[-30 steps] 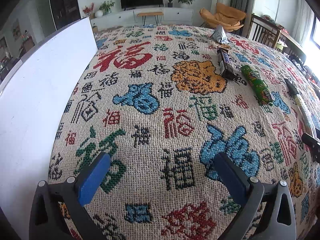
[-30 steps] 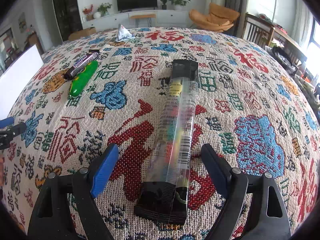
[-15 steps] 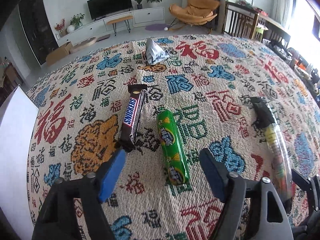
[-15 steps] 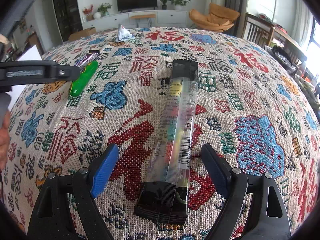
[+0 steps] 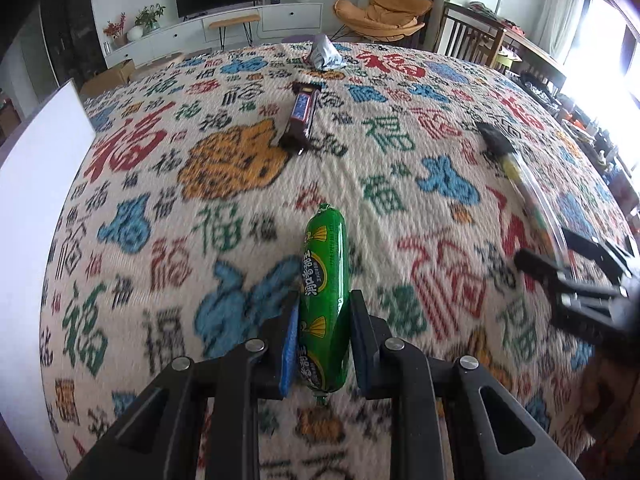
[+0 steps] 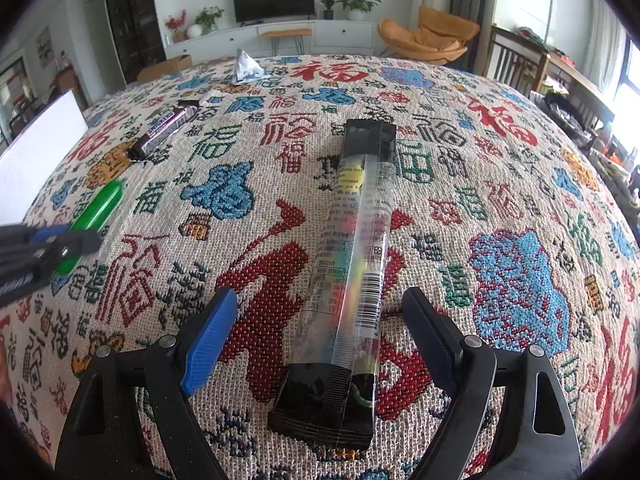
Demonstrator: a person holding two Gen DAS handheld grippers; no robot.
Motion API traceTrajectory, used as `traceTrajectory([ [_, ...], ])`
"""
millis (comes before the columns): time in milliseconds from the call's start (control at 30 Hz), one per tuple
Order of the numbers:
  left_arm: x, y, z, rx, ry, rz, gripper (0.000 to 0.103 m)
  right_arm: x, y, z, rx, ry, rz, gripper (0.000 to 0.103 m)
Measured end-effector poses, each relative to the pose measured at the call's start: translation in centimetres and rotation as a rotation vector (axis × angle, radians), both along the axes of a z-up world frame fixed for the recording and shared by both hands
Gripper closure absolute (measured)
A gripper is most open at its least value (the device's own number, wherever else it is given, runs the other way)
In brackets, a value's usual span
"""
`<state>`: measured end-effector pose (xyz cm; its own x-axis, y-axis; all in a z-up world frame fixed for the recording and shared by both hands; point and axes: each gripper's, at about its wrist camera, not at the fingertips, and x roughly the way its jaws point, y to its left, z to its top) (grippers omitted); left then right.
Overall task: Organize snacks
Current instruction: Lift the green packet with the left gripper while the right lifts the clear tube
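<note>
- The left gripper (image 5: 324,336) has its jaws closing on the green sausage-shaped snack (image 5: 323,280); the blue pads are against both sides of the snack's near half, and the far end of it sticks out forward past the fingers.
- In the right wrist view the same green snack (image 6: 98,210) lies near the left edge, with the left gripper (image 6: 60,246) blurred over its near end.
- The right gripper (image 6: 316,332) has its jaws spread wide, and the pads do not touch anything.
- Between these open fingers lies the long clear candy pack (image 6: 354,256) with black ends; its near black end is just in front of the gripper and its length runs away from the camera.
- The candy pack rests flat on the patterned tablecloth (image 6: 516,280), which covers the whole table.
- A brown chocolate bar (image 5: 302,114) lies farther away on the cloth, well apart from the green snack.
- A crumpled silver-blue wrapper (image 5: 324,54) sits near the far edge of the table.
- A white board (image 5: 36,216) stands at the left side of the table.
</note>
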<state>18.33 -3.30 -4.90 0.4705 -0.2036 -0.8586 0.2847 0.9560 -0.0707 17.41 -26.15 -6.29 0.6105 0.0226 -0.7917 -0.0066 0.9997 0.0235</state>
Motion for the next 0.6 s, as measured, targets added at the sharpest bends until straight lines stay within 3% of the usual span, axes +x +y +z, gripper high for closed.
traceTrajectory([
  [167, -3.3, 2.9, -0.2, -0.044, 0.001, -0.038, 0.077, 0.0, 0.0, 0.0, 0.000, 0.000, 0.000, 0.016],
  [200, -3.4, 2.9, -0.3, -0.051, -0.006, -0.048, 0.069, 0.0, 0.0, 0.0, 0.000, 0.000, 0.000, 0.016],
  [267, -3.0, 2.5, -0.3, -0.070, -0.020, -0.052, 0.040, 0.0, 0.0, 0.0, 0.001, 0.000, 0.000, 0.016],
  [300, -2.9, 2.2, -0.4, -0.058, -0.032, -0.040, 0.017, 0.0, 0.0, 0.0, 0.001, 0.000, 0.000, 0.016],
  [333, -2.6, 1.8, -0.6, -0.037, -0.051, -0.023, 0.011, 0.0, 0.0, 0.0, 0.001, 0.000, 0.000, 0.016],
  [467, -2.0, 0.6, -1.5, 0.051, -0.095, -0.010, 0.005, 0.0, 0.0, 0.0, 0.001, 0.000, 0.000, 0.016],
  [600, -1.8, 0.9, -1.7, 0.041, -0.082, 0.003, 0.000, 0.0, 0.0, 0.0, 0.000, 0.000, 0.000, 0.016],
])
